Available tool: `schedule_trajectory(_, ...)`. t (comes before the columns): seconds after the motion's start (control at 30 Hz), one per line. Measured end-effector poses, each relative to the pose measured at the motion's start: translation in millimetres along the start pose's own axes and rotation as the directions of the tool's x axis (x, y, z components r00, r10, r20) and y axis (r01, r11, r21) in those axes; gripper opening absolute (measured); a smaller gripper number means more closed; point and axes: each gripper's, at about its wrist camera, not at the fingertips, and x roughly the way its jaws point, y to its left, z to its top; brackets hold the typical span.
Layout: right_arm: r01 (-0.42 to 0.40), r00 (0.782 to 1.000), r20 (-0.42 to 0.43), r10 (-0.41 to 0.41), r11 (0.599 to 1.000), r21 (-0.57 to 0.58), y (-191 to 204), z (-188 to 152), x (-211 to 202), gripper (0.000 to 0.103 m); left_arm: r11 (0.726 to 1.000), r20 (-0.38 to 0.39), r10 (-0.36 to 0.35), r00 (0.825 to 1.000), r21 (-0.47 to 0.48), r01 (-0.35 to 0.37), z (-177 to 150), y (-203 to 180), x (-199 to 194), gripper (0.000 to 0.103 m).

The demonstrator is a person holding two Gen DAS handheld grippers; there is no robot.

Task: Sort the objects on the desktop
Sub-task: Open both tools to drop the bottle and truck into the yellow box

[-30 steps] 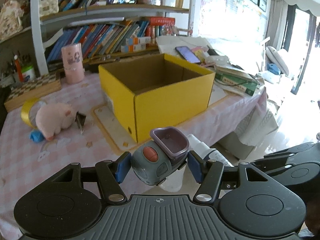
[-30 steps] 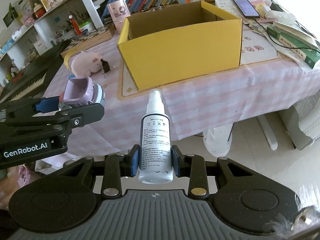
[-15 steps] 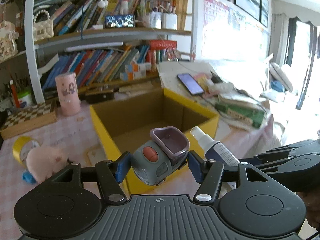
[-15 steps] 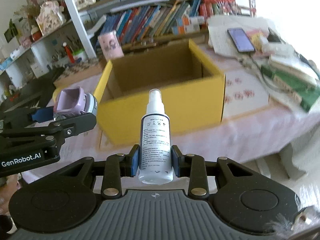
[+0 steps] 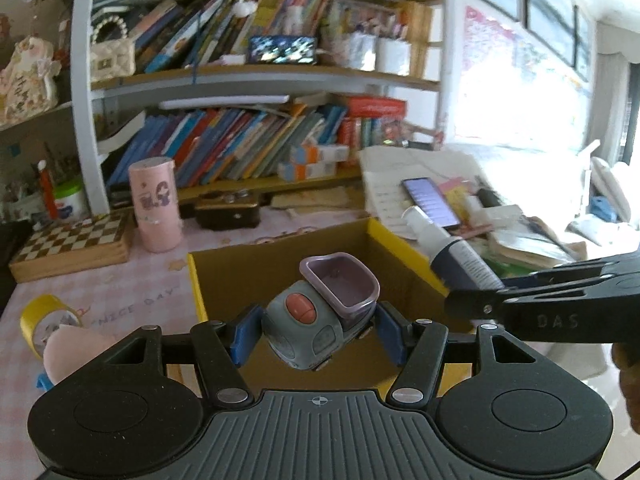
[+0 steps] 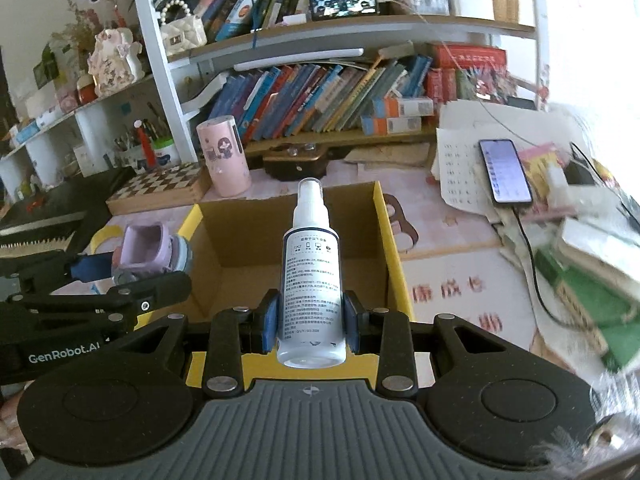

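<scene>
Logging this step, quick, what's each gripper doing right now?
Left gripper: closed on the grey toy truck.
Right gripper: closed on the spray bottle.

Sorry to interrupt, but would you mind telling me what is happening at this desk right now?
A person is sorting desk items with two handheld grippers. The left gripper is shut on a grey toy truck, and the right gripper is shut on a white spray bottle. Both are held over the open yellow cardboard box, neither yet released. A pink plush and yellow tape roll lie on the table.
</scene>
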Motion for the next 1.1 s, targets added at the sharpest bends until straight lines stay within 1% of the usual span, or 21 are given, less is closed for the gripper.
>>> schedule_trajectory(0.17, -0.024, 0.999, -0.036, 0.022, 0.999, -0.049, -14.2, 14.0, 34.0, 0.030, 0.998, -0.037, 0.058, 0.998, 0.007, -0.058, 5.2, -0.4, 30.8, 0.061)
schedule_trajectory(0.3, -0.026, 0.997, -0.079, 0.015, 0.990, -0.139, -19.6, 24.9, 67.3, 0.030, 0.996, -0.083, 0.079, 0.993, 0.037, -0.076, 10.2, -1.1, 59.4, 0.061)
schedule_trajectory(0.4, -0.035, 0.992, -0.123, 0.008, 0.975, -0.218, -21.8, 29.8, 90.8, 0.030, 0.994, -0.138, 0.089, 0.987, 0.068, -0.080, 11.4, -2.3, 81.2, 0.061)
schedule_trajectory(0.53, -0.057, 0.980, -0.196, -0.015, 0.932, -0.357, -20.5, 34.2, 124.2, 0.030, 0.992, -0.223, 0.099, 0.970, 0.100, -0.078, 8.7, -2.6, 104.6, 0.061)
schedule_trajectory(0.63, -0.097, 0.970, -0.244, -0.022, 0.881, -0.464, -11.7, 35.1, 142.2, 0.030, 0.990, -0.279, 0.104, 0.955, 0.118, -0.073, 5.2, -4.0, 114.7, 0.061)
schedule_trajectory(0.7, -0.125, 0.962, -0.273, -0.021, 0.853, -0.507, -7.4, 34.0, 151.0, 0.030, 0.990, -0.291, 0.101, 0.951, 0.127, -0.066, 5.9, -4.7, 116.1, 0.061)
schedule_trajectory(0.73, -0.142, 0.954, -0.298, -0.025, 0.839, -0.526, -5.0, 32.9, 156.5, 0.031, 0.989, -0.310, 0.104, 0.945, 0.136, -0.064, 5.4, -5.4, 118.3, 0.061)
schedule_trajectory(0.83, -0.150, 0.949, -0.310, -0.062, 0.775, -0.614, 4.2, 29.7, 164.0, 0.030, 0.985, -0.368, 0.115, 0.923, 0.160, -0.059, 5.9, -8.1, 124.9, 0.062)
schedule_trajectory(0.9, -0.160, 0.943, -0.324, -0.073, 0.755, -0.636, 6.2, 29.7, 166.8, 0.030, 0.983, -0.407, 0.130, 0.904, 0.173, -0.063, 5.8, -10.1, 129.9, 0.062)
schedule_trajectory(0.93, -0.165, 0.941, -0.330, -0.076, 0.748, -0.643, 6.9, 29.6, 167.9, 0.030, 0.983, -0.414, 0.131, 0.901, 0.174, -0.063, 6.0, -10.2, 131.1, 0.062)
schedule_trajectory(1.0, -0.173, 0.938, -0.336, -0.080, 0.734, -0.657, 8.1, 28.0, 168.6, 0.030, 0.983, -0.424, 0.128, 0.897, 0.171, -0.059, 6.3, -9.8, 132.0, 0.062)
schedule_trajectory(1.1, -0.183, 0.934, -0.346, -0.083, 0.722, -0.667, 10.7, 25.2, 171.0, 0.030, 0.982, -0.421, 0.132, 0.898, 0.180, -0.059, 6.8, -11.6, 132.2, 0.063)
